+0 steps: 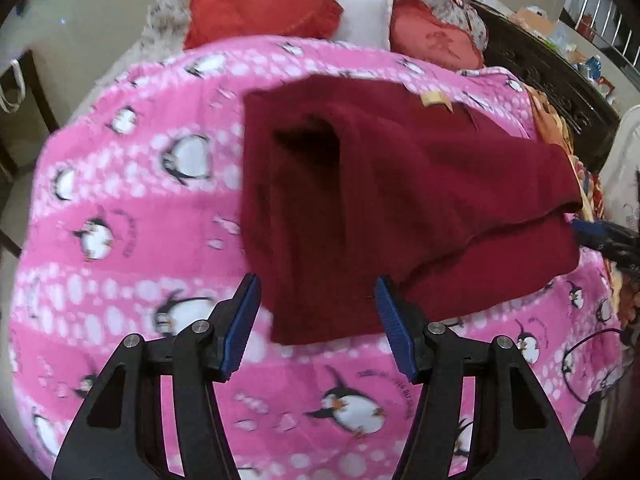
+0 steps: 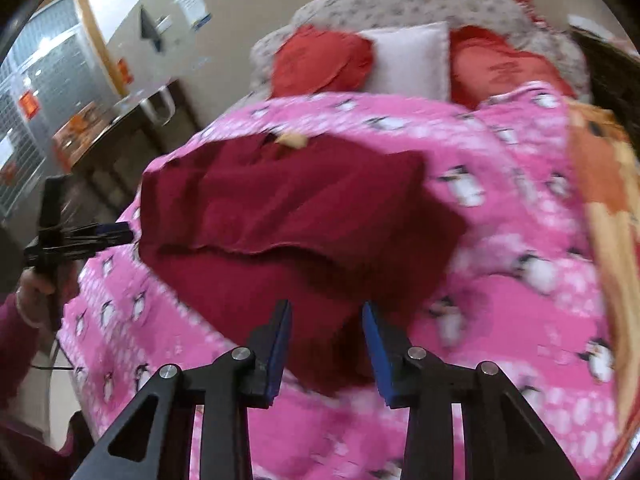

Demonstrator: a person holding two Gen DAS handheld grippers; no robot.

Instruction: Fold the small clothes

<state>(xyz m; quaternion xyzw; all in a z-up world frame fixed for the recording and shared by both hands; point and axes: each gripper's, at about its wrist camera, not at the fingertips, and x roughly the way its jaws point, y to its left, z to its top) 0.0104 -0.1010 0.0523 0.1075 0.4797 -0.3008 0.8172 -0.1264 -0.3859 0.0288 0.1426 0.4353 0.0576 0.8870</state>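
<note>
The left gripper (image 1: 316, 308) has its jaws spread wide, and the near left corner of the dark red garment (image 1: 384, 204) lies between the two blue pads (image 1: 240, 332). The cloth fills most of the gap but neither pad presses on it; a sliver of the pink penguin blanket (image 1: 120, 216) shows beside the left pad.

The right gripper (image 2: 326, 340) has its jaws at a narrower, middling gap. The near right corner of the dark red garment (image 2: 288, 220) reaches down between the right gripper's pads (image 2: 280, 344), and the fabric sits against or very close to both inner faces. Motion blur makes it hard to tell whether they pinch it; no pressing is visible.

In the right wrist view the left gripper (image 2: 116, 234) appears at the garment's far left edge, gripped by a hand (image 2: 36, 284) in a maroon sleeve (image 2: 16, 332). In the left wrist view the right gripper's tip (image 1: 592, 232) shows at the garment's right edge.

The garment lies on the blanket in the middle of the bed, folded over itself: an upper layer ends in a wavy hem above a lower layer that runs toward the camera. A pale yellow tag (image 1: 434, 100) sits near its far edge. The fabric looks thick, fleecy and plain. Beyond it lie two red cushions (image 1: 260, 4) and a white pillow (image 1: 366, 8).
</note>
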